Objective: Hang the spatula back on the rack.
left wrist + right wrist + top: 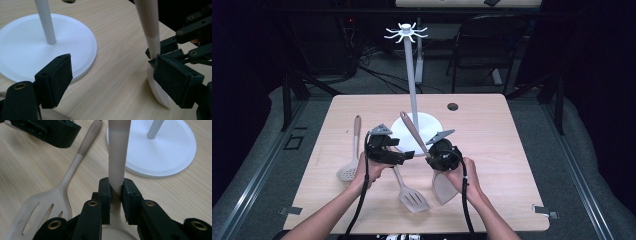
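Spatula point(117, 157) in right gripper point(116, 195) — stand base point(170, 147) near

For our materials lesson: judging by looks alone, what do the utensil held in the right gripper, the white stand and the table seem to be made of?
Utensil: probably silicone or matte plastic; smooth beige handle, paler head, no shine. It sits between the shut jaws of the right gripper.
Stand: likely painted metal or plastic; even white, slightly glossy base.
Table: wood or wood-look laminate; pale grain lines, matte.

Beige spoon point(434, 172), brown-ended handle, clamped at its neck. Handle tilts up over the table's middle. Bowl toward the near edge.
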Demonstrator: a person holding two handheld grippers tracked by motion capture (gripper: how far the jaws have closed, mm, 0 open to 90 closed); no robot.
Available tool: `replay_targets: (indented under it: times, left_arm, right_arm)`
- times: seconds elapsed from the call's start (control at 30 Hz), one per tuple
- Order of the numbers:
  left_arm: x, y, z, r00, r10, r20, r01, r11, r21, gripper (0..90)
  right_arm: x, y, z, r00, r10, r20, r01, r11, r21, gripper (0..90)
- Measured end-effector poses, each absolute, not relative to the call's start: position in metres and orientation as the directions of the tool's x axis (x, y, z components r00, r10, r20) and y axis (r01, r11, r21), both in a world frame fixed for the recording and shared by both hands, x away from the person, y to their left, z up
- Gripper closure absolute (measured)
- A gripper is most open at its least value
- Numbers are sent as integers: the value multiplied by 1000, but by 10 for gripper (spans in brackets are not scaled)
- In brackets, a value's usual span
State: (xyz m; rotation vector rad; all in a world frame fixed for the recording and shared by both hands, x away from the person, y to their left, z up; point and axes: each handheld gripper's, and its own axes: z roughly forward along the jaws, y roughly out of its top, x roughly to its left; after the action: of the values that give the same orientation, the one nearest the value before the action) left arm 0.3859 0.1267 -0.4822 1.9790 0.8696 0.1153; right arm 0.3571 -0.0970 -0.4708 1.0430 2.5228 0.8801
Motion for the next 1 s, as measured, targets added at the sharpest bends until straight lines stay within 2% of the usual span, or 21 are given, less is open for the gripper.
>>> replay_targets:
  times: [0.33, 0.4, 0.77, 1.0]
  left_arm:
    - [383, 119, -477, 772, 557, -305, 508, -253, 823, 300]
    - [383, 116, -478, 775, 554, -305, 502, -246, 829, 384]
    - [386, 111, -482, 772, 527, -356, 516, -192, 835, 654]
    - [386, 111, -482, 766, 513, -387, 527, -156, 836, 703]
  right_arm:
    - [357, -89, -473, -698, 716, -22, 541, 546, 639, 785]
    - [357, -85, -474, -700, 714, -26, 536, 549, 641, 785]
    - [354, -82, -473, -699, 715, -30, 521, 537, 663, 785]
    - [354, -84, -474, -702, 712, -17, 517, 525, 676, 777]
